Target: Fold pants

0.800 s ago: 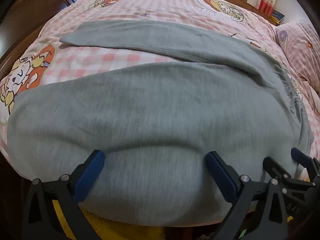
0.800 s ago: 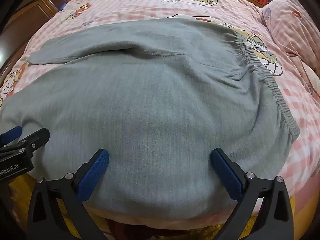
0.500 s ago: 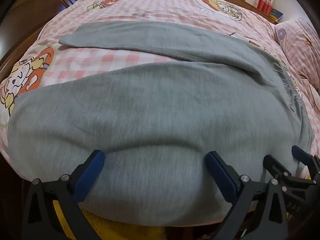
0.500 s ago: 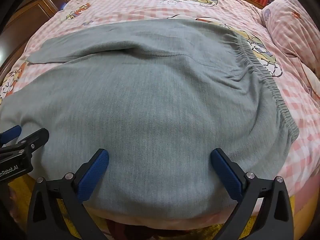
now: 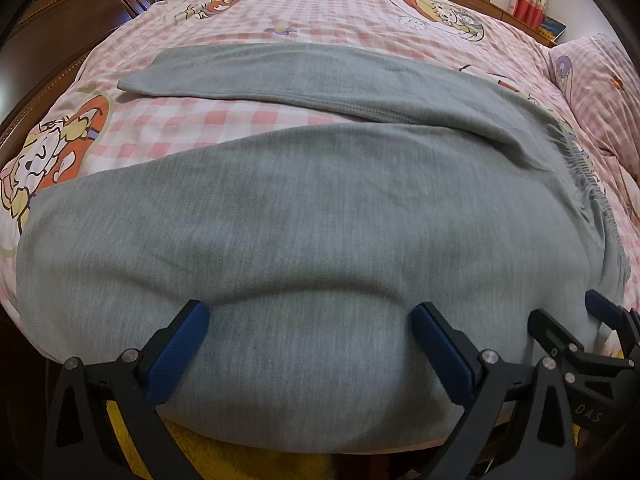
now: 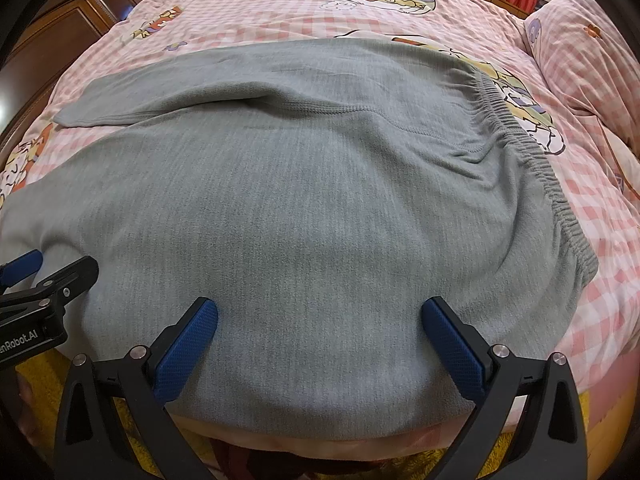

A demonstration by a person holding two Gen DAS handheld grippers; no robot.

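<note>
Grey pants (image 5: 304, 208) lie spread on a pink checked bed (image 5: 320, 8), both legs pointing left and the far leg (image 5: 280, 76) splayed away from the near one. The elastic waistband (image 6: 532, 148) is on the right. My left gripper (image 5: 308, 312) stands open, its blue fingertips resting on the near leg close to the bed's front edge, with a shallow crease between them. My right gripper (image 6: 320, 306) is open too, fingertips on the seat of the pants (image 6: 320, 184). The two grippers sit side by side: the right gripper (image 5: 564, 308) shows beside the left, and the left gripper (image 6: 60, 260) beside the right.
A pink pillow (image 6: 580, 40) lies at the bed's right end. Dark wooden cabinets (image 5: 60, 20) stand along the left side. A yellow rug (image 5: 224, 456) shows below the bed's front edge. A window with curtains (image 5: 528, 0) is at the far right.
</note>
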